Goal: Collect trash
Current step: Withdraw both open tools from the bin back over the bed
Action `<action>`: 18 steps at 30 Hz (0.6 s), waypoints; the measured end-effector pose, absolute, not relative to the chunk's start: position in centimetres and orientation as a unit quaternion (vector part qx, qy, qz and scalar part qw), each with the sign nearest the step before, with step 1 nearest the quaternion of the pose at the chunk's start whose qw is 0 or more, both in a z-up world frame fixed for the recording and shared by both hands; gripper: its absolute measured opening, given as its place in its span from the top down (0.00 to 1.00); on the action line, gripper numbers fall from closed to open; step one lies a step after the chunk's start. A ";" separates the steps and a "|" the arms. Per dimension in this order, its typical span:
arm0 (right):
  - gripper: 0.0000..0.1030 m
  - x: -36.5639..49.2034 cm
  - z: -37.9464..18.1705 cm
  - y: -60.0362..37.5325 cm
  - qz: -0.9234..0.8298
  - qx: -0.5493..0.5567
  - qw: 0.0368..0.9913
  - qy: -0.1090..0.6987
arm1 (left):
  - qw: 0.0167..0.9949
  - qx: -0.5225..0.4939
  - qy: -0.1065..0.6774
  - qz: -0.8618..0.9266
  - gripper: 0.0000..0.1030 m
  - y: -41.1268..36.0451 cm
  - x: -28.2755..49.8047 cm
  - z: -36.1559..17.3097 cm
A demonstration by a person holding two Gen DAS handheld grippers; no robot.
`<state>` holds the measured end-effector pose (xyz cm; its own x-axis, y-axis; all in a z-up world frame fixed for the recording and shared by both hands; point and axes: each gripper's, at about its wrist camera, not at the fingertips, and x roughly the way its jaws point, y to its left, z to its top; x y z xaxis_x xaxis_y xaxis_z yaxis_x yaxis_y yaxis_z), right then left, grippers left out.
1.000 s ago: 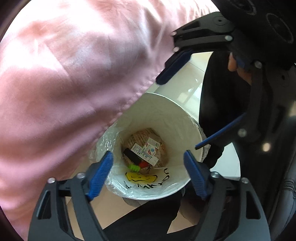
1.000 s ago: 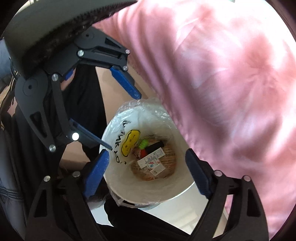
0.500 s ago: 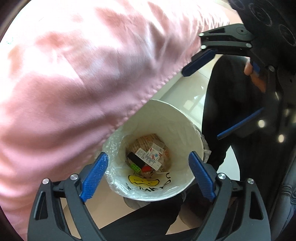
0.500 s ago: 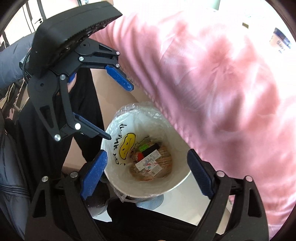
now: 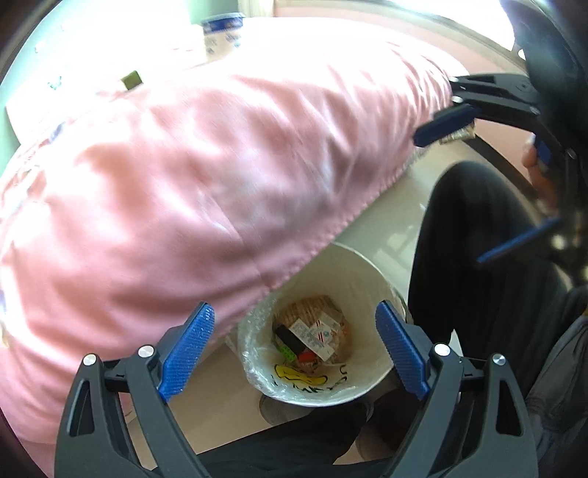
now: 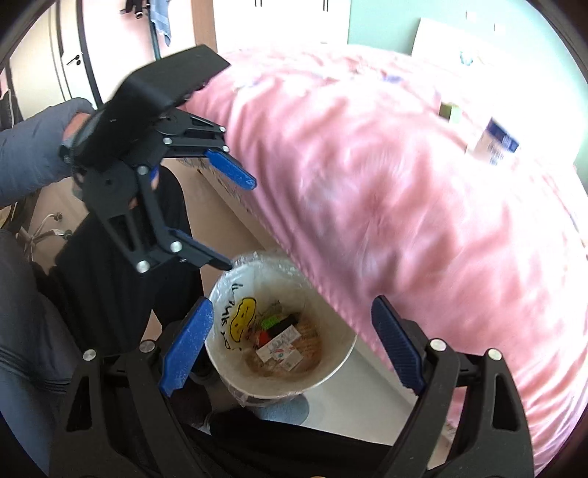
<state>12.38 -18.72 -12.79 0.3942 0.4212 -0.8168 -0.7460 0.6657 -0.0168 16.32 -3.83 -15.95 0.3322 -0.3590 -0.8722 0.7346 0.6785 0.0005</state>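
White waste bin (image 5: 367,279), round, lined with a clear plastic bag (image 5: 253,331) folded over its rim; it stands on the pale floor (image 5: 389,220) just beside the bed, partly under the overhang of the pink bedcover (image 5: 205,191). Inner wall bears a yellow smiling face (image 6: 243,318) and black hand lettering. Contents, lying at the bottom: several small white printed packets (image 5: 316,332), one black oblong piece (image 5: 290,339), one red piece (image 5: 307,355), one green studded piece (image 5: 287,353), over a tan patterned wrapper (image 5: 312,305). Left tool (image 5: 292,347): blue pads spread wide, nothing between them, held above the bin mouth. Right tool (image 6: 292,347): likewise spread wide and empty, above the bin from the other side; each tool shows in the other's view, gripped by a hand (image 6: 75,123) in a grey sleeve (image 6: 25,154). Person's dark trouser legs (image 5: 474,250) stand next to the bin. On the bed top, far side: a blue-and-white tub (image 5: 221,33) and a small green item (image 5: 132,79), both blurred. Changes against the earlier frames: the bin appears smaller and lower in both views, both tools having risen away from it; more of the bedcover and the room beyond has come into sight; the left tool's pads stand somewhat wider apart; bin contents unchanged in arrangement.
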 end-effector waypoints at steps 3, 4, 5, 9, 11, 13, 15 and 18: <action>0.16 12.1 -11.0 -18.8 0.357 -0.204 0.817 0.405 | 0.805 0.184 0.457 -0.329 0.12 -3.4 16.9 -14.7; 0.16 12.2 -10.5 -18.9 0.356 -0.205 0.817 0.405 | 0.811 0.176 0.454 -0.324 0.12 -3.2 17.1 -14.2; 0.16 12.2 -10.0 -19.0 0.359 -0.207 0.816 0.404 | 0.816 0.168 0.452 -0.319 0.12 -2.9 17.4 -14.0; 0.16 12.2 -8.0 -19.3 0.354 -0.220 0.823 0.386 | 0.829 0.157 0.447 -0.298 0.12 -2.4 18.2 -12.6; 0.16 12.4 -7.0 -19.6 0.350 -0.230 0.825 0.378 | 0.834 0.149 0.446 -0.289 0.12 -2.0 18.7 -11.9; 0.16 12.6 -6.2 -19.8 0.343 -0.240 0.828 0.372 | 0.839 0.142 0.444 -0.280 0.12 -1.7 19.3 -11.2; 0.16 12.8 -5.6 -20.1 0.339 -0.248 0.830 0.367 | 0.845 0.135 0.442 -0.271 0.12 -1.2 19.9 -10.5; 0.16 13.2 -4.3 -20.7 0.336 -0.255 0.832 0.360 | 0.851 0.127 0.440 -0.257 0.12 -0.7 20.9 -9.7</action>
<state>13.23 -20.70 -4.35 0.5152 0.3767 -0.7699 -0.7429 0.6442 -0.1819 20.94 -0.72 -9.67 0.4802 -0.3249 -0.8148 0.5488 0.8359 -0.0099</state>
